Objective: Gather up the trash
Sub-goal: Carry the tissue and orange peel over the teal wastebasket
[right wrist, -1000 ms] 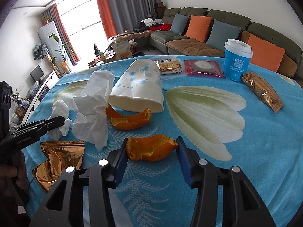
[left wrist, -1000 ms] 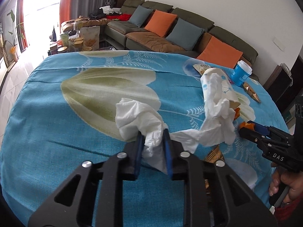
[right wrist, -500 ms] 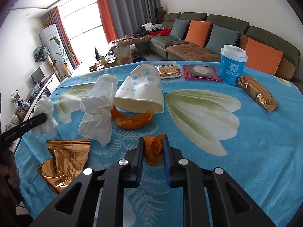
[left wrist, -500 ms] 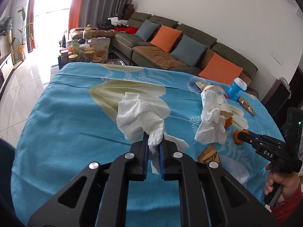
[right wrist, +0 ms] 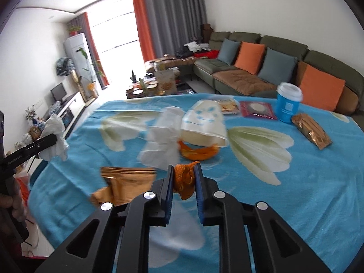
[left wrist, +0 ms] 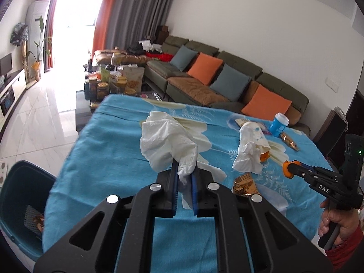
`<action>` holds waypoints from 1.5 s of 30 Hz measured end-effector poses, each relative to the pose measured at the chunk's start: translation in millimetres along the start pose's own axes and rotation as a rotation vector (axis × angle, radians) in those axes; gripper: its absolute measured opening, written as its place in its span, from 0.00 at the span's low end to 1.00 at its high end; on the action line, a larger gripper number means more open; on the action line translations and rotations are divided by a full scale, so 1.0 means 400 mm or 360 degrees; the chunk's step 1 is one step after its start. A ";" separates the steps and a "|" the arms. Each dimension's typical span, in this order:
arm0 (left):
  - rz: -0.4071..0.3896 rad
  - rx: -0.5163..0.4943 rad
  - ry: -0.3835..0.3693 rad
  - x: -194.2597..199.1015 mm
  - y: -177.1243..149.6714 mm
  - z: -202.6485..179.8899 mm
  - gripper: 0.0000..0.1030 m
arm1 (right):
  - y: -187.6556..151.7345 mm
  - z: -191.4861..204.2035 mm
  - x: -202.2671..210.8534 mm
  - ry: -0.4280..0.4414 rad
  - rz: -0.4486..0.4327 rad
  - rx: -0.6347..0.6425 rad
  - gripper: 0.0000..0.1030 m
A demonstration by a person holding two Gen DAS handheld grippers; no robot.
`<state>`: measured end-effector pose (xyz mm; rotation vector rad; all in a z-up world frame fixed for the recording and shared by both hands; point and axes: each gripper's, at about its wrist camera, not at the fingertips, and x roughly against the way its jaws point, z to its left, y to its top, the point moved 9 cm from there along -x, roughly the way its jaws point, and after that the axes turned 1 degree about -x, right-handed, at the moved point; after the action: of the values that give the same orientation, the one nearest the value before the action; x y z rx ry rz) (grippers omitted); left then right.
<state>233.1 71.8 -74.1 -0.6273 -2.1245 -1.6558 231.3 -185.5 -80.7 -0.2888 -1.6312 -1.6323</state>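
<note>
My left gripper (left wrist: 183,175) is shut on a crumpled white tissue (left wrist: 167,140) and holds it above the blue floral tablecloth (left wrist: 109,159). It shows at the left of the right wrist view (right wrist: 54,136). My right gripper (right wrist: 183,179) is shut on an orange peel (right wrist: 184,178), lifted off the cloth; it shows at the right of the left wrist view (left wrist: 287,169). On the table lie another tissue (right wrist: 162,141), a second orange peel (right wrist: 198,152), a tipped white paper cup (right wrist: 204,125) and a gold wrapper (right wrist: 122,184).
A dark teal bin (left wrist: 20,207) stands on the floor at the table's left edge with some trash inside. A blue cup with white lid (right wrist: 287,105), a gold snack pack (right wrist: 310,130), a red packet (right wrist: 258,110) and a cracker pack (right wrist: 228,105) sit at the far side. A sofa (left wrist: 227,79) lies beyond.
Both grippers have closed on their items and lifted: the left with the tissue, the right with the orange peel. Both have pulled back from the table, and the bin has come into view.
</note>
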 end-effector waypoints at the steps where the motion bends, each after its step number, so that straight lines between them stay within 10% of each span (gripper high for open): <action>1: -0.0016 0.0000 0.0007 0.017 0.000 0.006 0.09 | 0.002 0.021 0.005 0.0022 -0.0007 0.0016 0.15; 26: -0.0271 0.0220 0.0403 0.426 -0.064 0.333 0.09 | 0.055 0.650 0.030 0.0667 -0.0064 0.0556 0.15; 45: -0.0145 0.0396 0.0682 0.490 -0.187 0.613 0.09 | 0.026 0.987 -0.111 0.0902 0.0146 0.0860 0.15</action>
<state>23.8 317.0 -86.0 -0.0888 -2.0117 -1.3846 123.7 195.2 -44.9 0.3431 -1.5036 -1.0169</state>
